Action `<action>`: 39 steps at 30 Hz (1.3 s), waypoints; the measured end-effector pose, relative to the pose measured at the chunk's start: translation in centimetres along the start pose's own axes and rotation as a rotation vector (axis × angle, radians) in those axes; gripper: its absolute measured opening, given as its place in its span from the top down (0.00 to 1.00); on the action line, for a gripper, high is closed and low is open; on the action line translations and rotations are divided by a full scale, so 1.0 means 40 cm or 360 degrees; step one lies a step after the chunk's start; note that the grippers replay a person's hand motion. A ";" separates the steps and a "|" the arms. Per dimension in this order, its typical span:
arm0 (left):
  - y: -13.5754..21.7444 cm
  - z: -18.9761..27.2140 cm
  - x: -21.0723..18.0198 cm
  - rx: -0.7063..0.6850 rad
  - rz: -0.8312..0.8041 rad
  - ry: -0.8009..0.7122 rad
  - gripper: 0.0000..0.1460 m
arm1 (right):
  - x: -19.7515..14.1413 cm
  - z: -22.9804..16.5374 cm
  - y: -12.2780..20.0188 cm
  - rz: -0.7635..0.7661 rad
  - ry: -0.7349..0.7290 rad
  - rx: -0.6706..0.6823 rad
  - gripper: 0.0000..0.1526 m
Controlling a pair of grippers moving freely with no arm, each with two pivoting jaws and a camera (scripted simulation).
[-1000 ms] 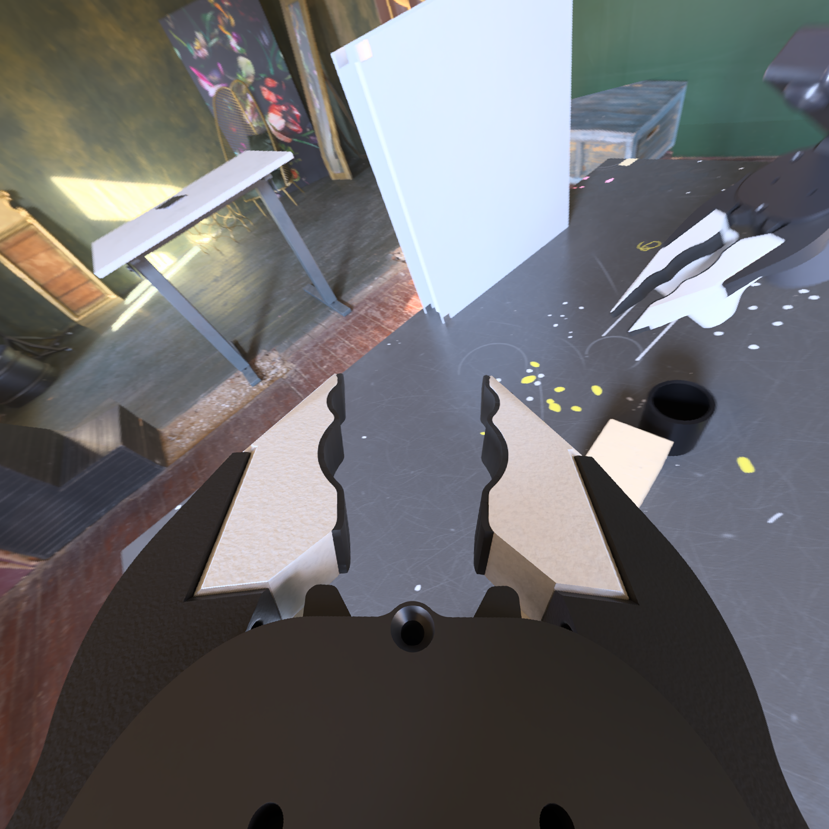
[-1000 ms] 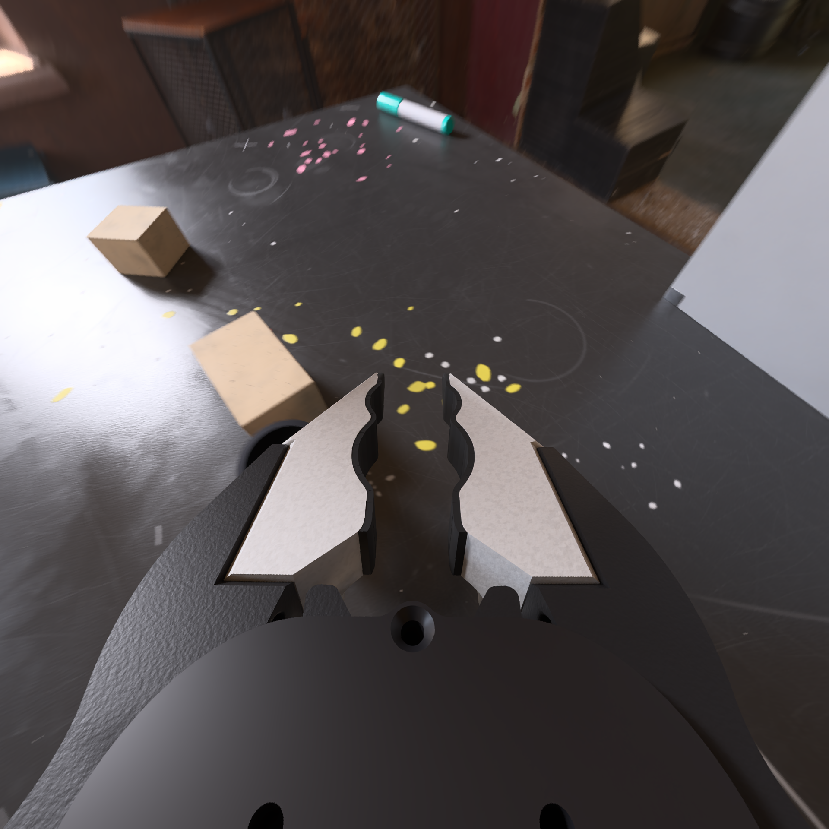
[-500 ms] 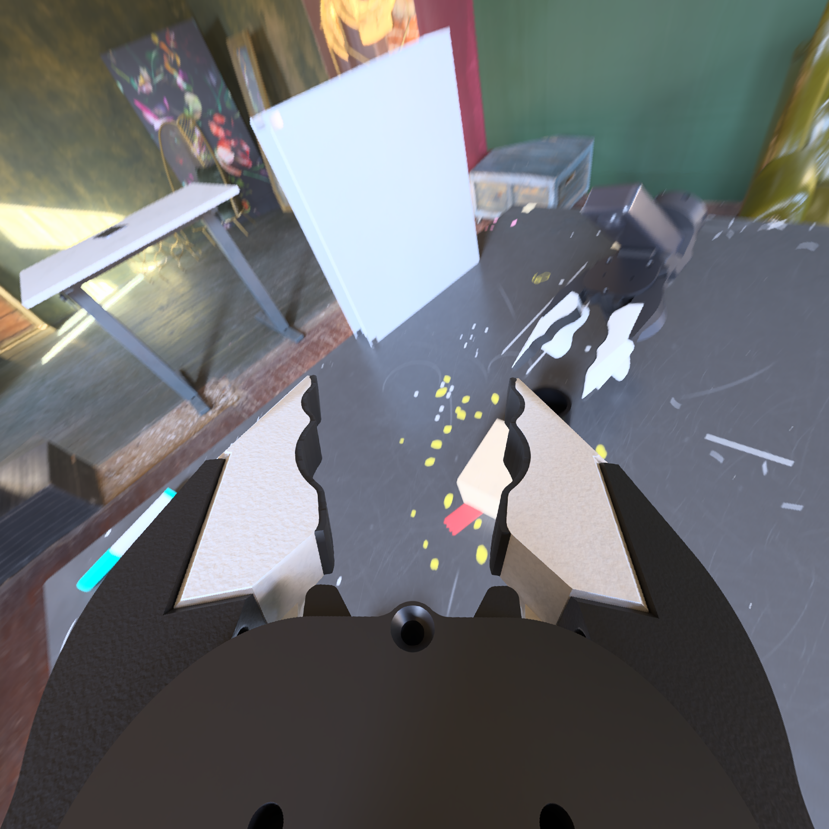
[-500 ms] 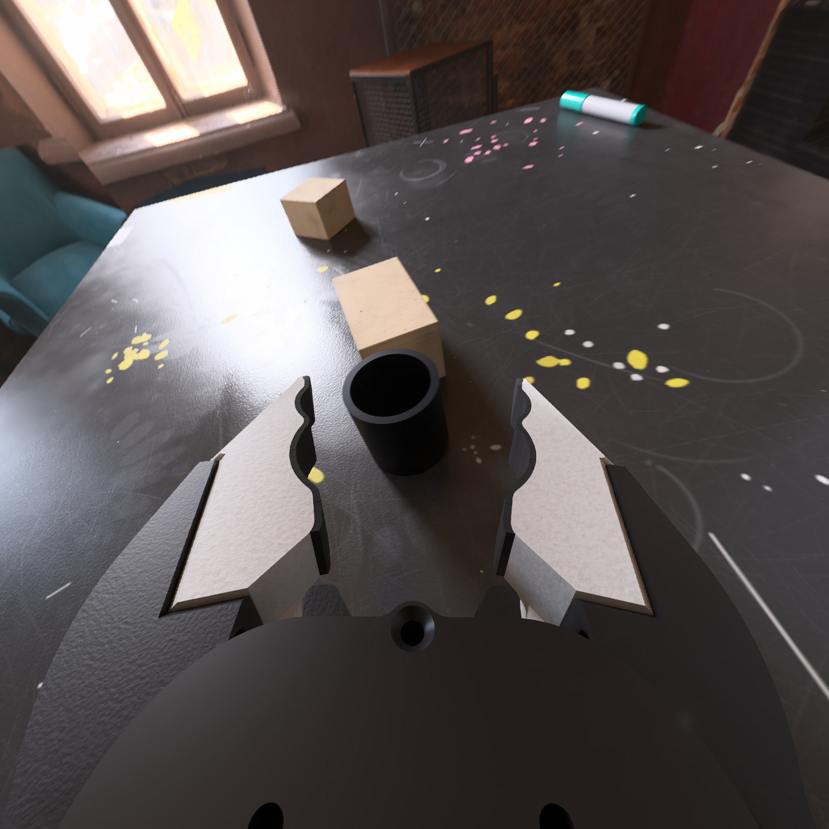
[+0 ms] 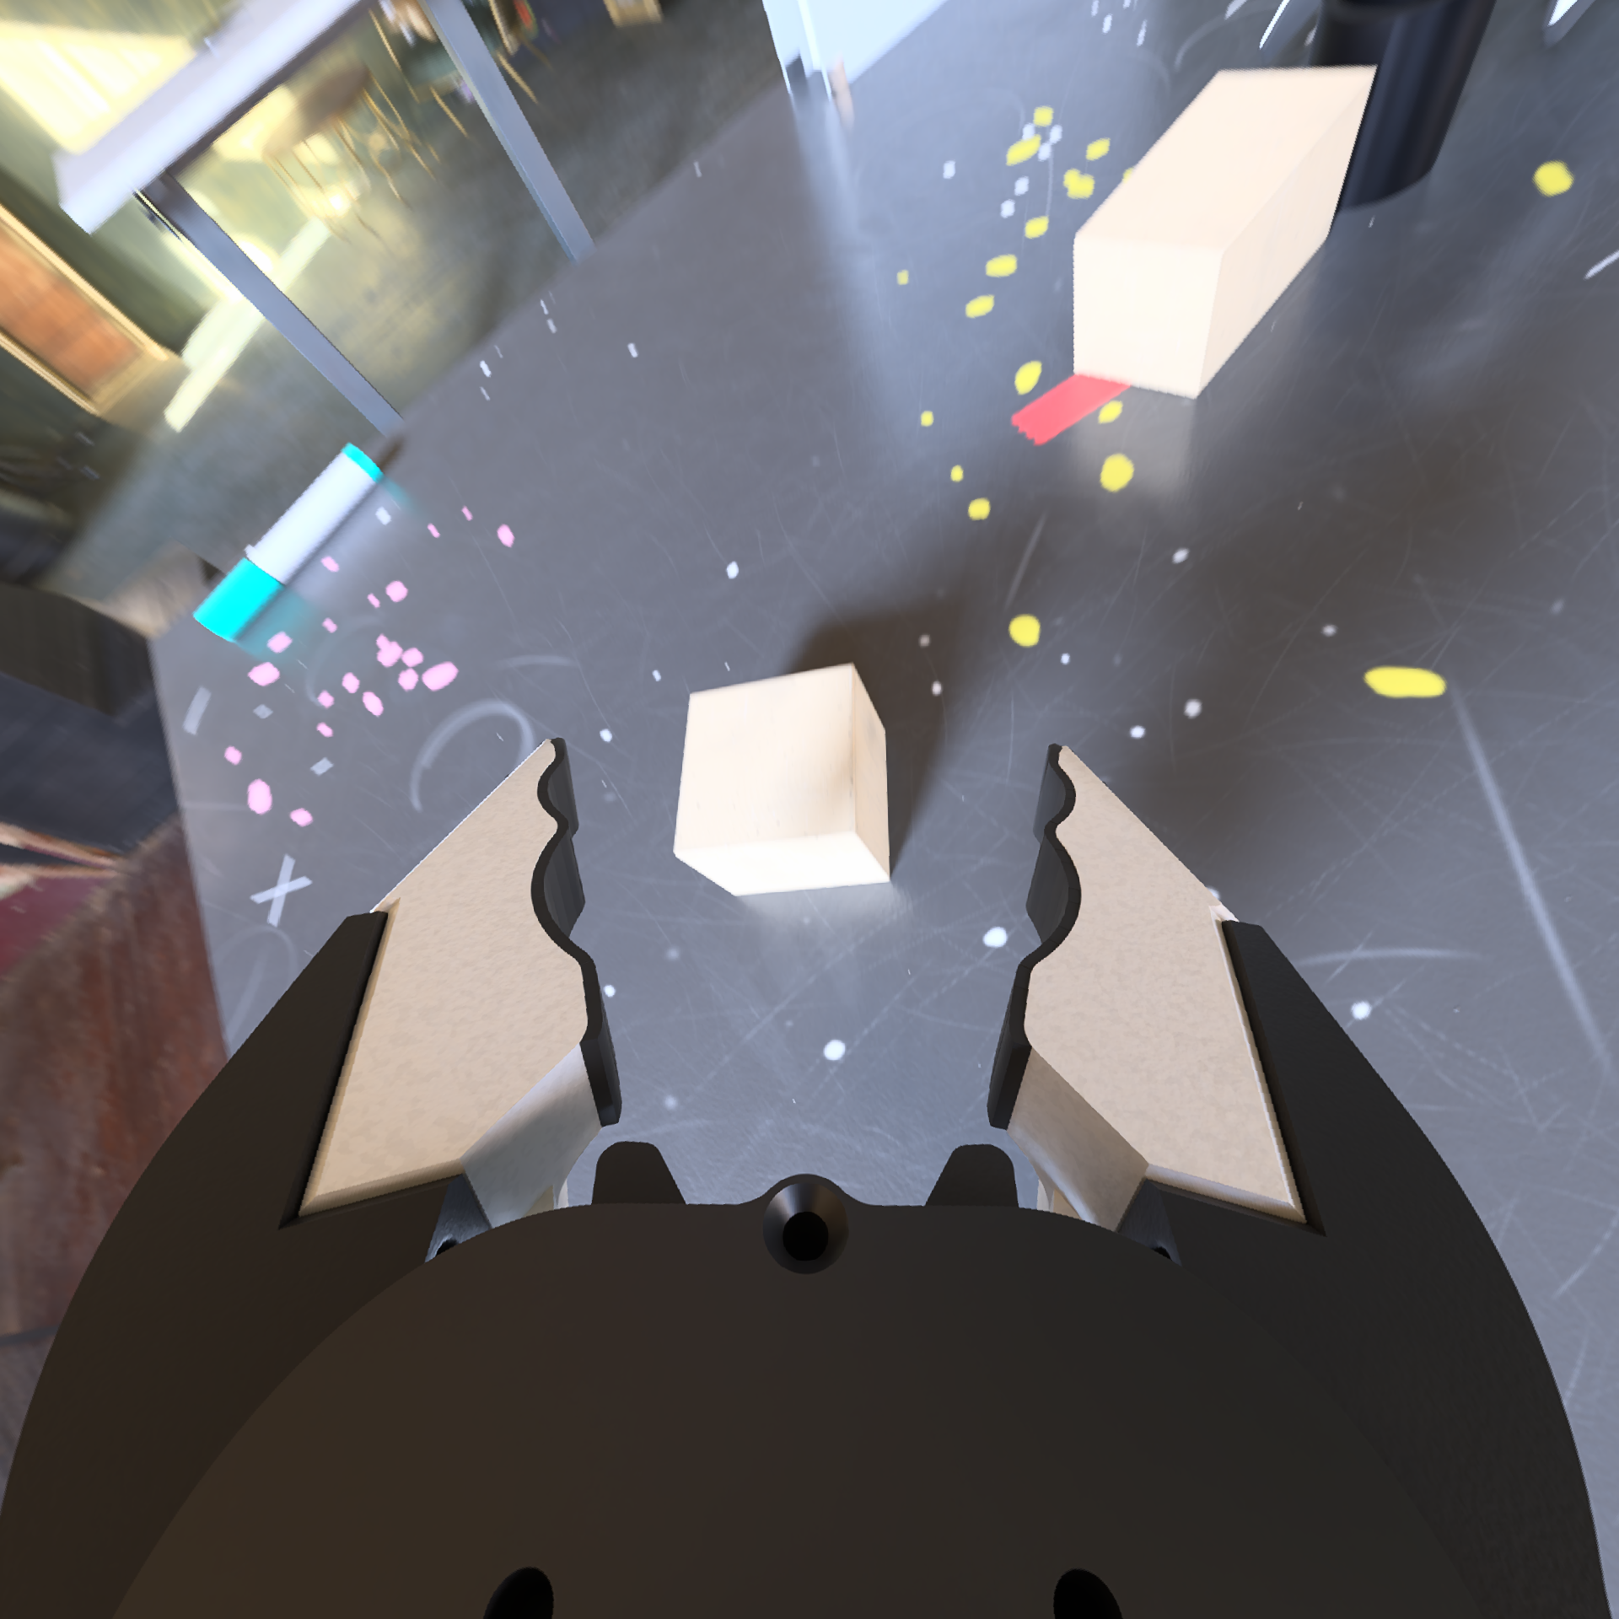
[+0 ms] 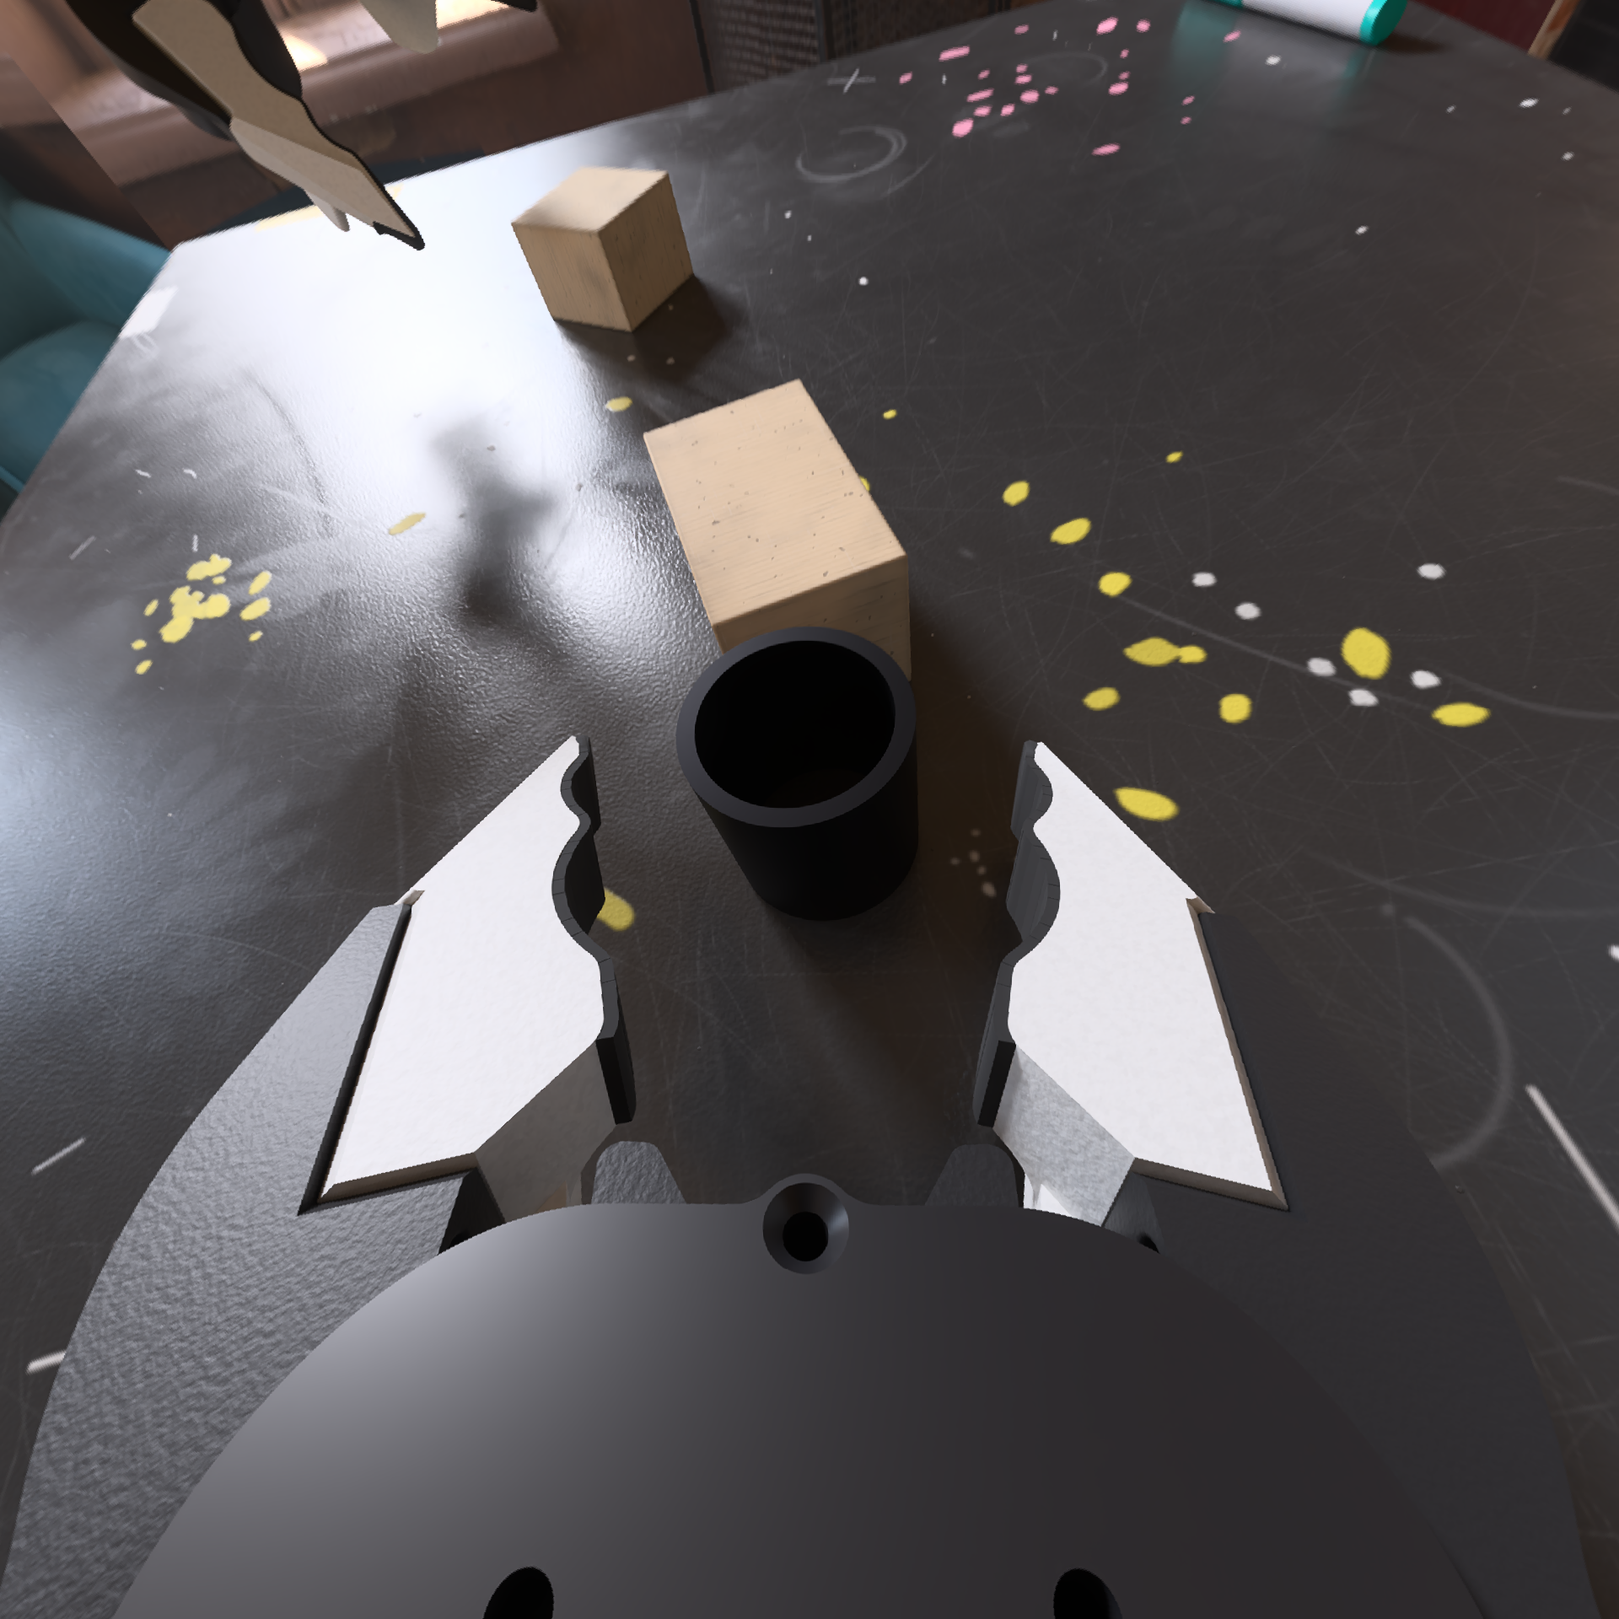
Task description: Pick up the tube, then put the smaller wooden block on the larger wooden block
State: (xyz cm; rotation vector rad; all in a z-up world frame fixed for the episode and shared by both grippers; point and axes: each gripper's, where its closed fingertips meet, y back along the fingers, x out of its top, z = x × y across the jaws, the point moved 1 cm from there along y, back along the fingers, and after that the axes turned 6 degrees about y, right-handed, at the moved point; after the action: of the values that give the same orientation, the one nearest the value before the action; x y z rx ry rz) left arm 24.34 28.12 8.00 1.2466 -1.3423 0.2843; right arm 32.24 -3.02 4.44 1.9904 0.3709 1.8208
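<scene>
A black open tube (image 6: 815,858) stands upright on the dark table (image 6: 1226,350), touching the near end of the larger wooden block (image 6: 780,517). The smaller wooden cube (image 6: 604,245) lies beyond them. My right gripper (image 6: 806,745) is open, its fingertips either side of the tube and just short of it. My left gripper (image 5: 804,749) is open and empty, above the smaller cube (image 5: 784,780), which sits between and just beyond its fingertips. The larger block (image 5: 1209,236) and the tube (image 5: 1402,105) are farther off at the upper right. The left gripper (image 6: 289,149) also shows in the right wrist view.
A white stick with teal ends (image 5: 289,543) lies near the table's left edge, also in the right wrist view (image 6: 1314,13). A red mark (image 5: 1069,407) sits by the larger block. A white panel stands at the far edge. Paint specks cover the table.
My left gripper has swung down and over to the smaller cube and opened wider. My right gripper has opened, turned to the tube and moved closer to it.
</scene>
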 end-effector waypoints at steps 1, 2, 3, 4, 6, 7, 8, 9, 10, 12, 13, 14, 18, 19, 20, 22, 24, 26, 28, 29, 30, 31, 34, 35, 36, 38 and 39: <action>-0.009 -0.002 -0.020 -0.0027 -0.0043 0.0032 0.28 | -0.004 -0.001 -0.003 -0.0021 0.0003 0.0000 0.37; -0.019 -0.004 -0.036 -0.0057 -0.0089 0.0059 0.28 | -0.009 -0.002 -0.006 -0.0039 0.0002 0.0001 0.37; -0.030 -0.006 -0.050 -0.0074 -0.0139 0.0069 0.28 | -0.012 -0.002 -0.008 -0.0049 -0.0001 0.0002 0.37; -0.041 -0.008 -0.062 -0.0078 -0.0185 0.0063 0.28 | -0.016 -0.002 -0.011 -0.0057 -0.0007 0.0003 0.37; -0.061 -0.012 -0.077 -0.0080 -0.0244 0.0035 0.31 | -0.025 -0.002 -0.015 -0.0084 -0.0012 0.0005 0.37; -0.070 -0.015 -0.081 -0.0071 -0.0252 0.0032 0.34 | -0.029 -0.001 -0.017 -0.0102 -0.0007 -0.0001 0.37; -0.079 -0.018 -0.082 -0.0056 -0.0252 0.0036 0.37 | -0.032 0.001 -0.019 -0.0116 0.0001 -0.0011 0.39; -0.087 -0.019 -0.085 -0.0053 -0.0262 0.0047 0.39 | -0.034 0.001 -0.021 -0.0123 0.0006 -0.0016 0.42; -0.096 -0.019 -0.091 -0.0063 -0.0291 0.0065 0.41 | -0.035 0.000 -0.022 -0.0128 0.0008 -0.0011 0.45; -0.116 -0.020 -0.102 -0.0076 -0.0365 0.0085 0.45 | -0.036 -0.001 -0.023 -0.0136 0.0021 -0.0005 0.53; -0.122 -0.023 -0.104 -0.0069 -0.0386 0.0091 0.47 | -0.036 -0.002 -0.022 -0.0142 0.0028 0.0000 0.59; -0.126 -0.025 -0.103 -0.0059 -0.0389 0.0093 0.51 | -0.037 -0.003 -0.022 -0.0145 0.0028 0.0004 0.63; -0.139 -0.026 -0.097 -0.0090 -0.0354 0.0088 0.54 | -0.039 -0.001 -0.014 -0.0128 0.0000 0.0021 0.63; -0.141 -0.028 -0.093 -0.0079 -0.0334 0.0084 0.54 | -0.040 0.001 -0.010 -0.0118 -0.0012 0.0018 0.64; -0.141 -0.030 -0.088 -0.0068 -0.0314 0.0080 0.54 | -0.041 0.004 -0.006 -0.0107 -0.0026 0.0017 0.64; -0.137 -0.030 -0.065 -0.0084 -0.0281 0.0076 0.54 | -0.044 0.009 0.001 -0.0083 -0.0053 0.0017 0.65; -0.131 -0.032 -0.021 -0.0094 -0.0223 0.0048 0.54 | -0.047 0.016 0.010 -0.0066 -0.0074 0.0011 0.66; -0.122 -0.036 0.048 -0.0101 -0.0158 0.0005 0.54 | -0.049 0.024 0.019 -0.0038 -0.0094 0.0003 0.66; -0.109 -0.040 0.143 -0.0117 -0.0073 -0.0051 0.54 | -0.047 0.029 0.028 -0.0001 -0.0118 0.0007 0.66; -0.100 -0.045 0.197 -0.0108 -0.0021 -0.0086 0.54 | -0.046 0.031 0.033 0.0012 -0.0127 0.0007 0.66; -0.089 -0.051 0.255 -0.0092 0.0042 -0.0122 0.54 | -0.044 0.033 0.039 0.0023 -0.0132 0.0005 0.66; -0.077 -0.054 0.315 -0.0083 0.0109 -0.0155 0.54 | -0.042 0.036 0.044 0.0035 -0.0135 -0.0002 0.66; -0.042 -0.060 0.479 -0.0094 0.0296 -0.0213 0.54 | -0.033 0.043 0.058 0.0072 -0.0142 -0.0026 0.66; -0.033 -0.060 0.523 -0.0106 0.0358 -0.0213 0.54 | -0.028 0.045 0.061 0.0091 -0.0145 -0.0029 0.66; -0.025 -0.058 0.562 -0.0135 0.0419 -0.0201 0.54 | -0.021 0.045 0.064 0.0112 -0.0145 -0.0030 0.66; -0.016 -0.048 0.618 -0.0239 0.0541 -0.0145 0.54 | -0.006 0.044 0.067 0.0146 -0.0133 -0.0028 0.66; -0.016 -0.042 0.632 -0.0303 0.0587 -0.0111 0.54 | 0.001 0.042 0.068 0.0157 -0.0122 -0.0026 0.66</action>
State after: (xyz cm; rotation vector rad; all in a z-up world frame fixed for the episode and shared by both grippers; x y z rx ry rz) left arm 33.34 17.16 29.00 0.8536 -1.6192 0.3633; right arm 33.70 -5.59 5.67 2.0941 0.2379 1.7936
